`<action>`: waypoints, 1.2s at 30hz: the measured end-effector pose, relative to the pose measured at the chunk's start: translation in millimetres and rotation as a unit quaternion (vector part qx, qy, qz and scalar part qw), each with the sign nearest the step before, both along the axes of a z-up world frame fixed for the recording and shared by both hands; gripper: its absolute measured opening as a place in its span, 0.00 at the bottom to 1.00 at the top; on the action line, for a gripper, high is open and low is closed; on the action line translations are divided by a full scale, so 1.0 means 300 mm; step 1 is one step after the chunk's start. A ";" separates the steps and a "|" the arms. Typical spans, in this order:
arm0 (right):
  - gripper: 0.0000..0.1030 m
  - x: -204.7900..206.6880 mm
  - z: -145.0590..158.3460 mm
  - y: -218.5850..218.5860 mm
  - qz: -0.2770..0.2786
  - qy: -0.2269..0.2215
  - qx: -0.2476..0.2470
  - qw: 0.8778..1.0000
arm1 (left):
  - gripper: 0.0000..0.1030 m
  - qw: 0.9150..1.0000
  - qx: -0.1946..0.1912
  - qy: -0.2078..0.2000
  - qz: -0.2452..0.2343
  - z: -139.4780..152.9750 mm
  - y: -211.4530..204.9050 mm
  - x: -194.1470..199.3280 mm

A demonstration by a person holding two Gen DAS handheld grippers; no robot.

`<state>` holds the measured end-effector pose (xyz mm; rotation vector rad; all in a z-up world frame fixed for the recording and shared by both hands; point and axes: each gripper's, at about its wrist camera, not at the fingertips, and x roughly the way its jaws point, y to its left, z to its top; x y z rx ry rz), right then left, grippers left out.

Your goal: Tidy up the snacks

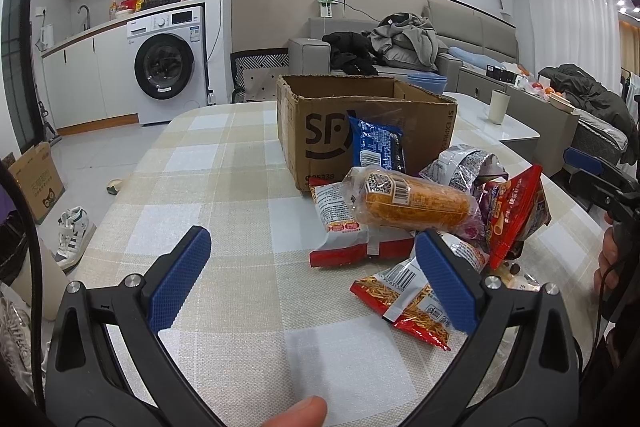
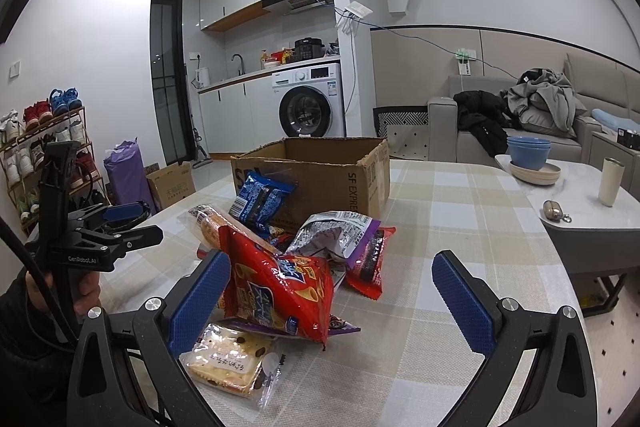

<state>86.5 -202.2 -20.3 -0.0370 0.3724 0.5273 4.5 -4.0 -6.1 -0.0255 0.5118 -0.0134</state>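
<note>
Brown cardboard box printed "SF EXPRESS" stands on the checked table behind the snack packets, whose small print seems unreadable, while left gripper and right gripper both gape empty.

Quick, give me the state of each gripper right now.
Left gripper: open, holding nothing, over the table beside the snack pile.
Right gripper: open, holding nothing, with the red snack bag lying between its fingers.

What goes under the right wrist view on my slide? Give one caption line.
Open right hand-held gripper poised over a red snack bag before the cardboard box.
</note>
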 end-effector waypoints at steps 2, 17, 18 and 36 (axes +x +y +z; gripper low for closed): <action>1.00 0.003 -0.003 -0.005 -0.001 0.005 0.002 1.000 | 0.99 1.000 0.000 0.003 -0.004 -0.003 -0.005 0.002; 1.00 0.058 -0.010 0.014 0.014 0.060 0.002 0.998 | 0.99 1.000 -0.023 0.000 0.003 0.025 -0.005 0.036; 1.00 0.063 -0.013 0.020 0.019 0.067 0.000 0.998 | 0.99 1.000 -0.023 0.003 0.000 0.023 -0.009 0.042; 1.00 0.175 -0.092 0.171 0.084 0.175 -0.017 0.981 | 0.99 0.992 0.008 0.068 -0.103 -0.028 -0.146 0.112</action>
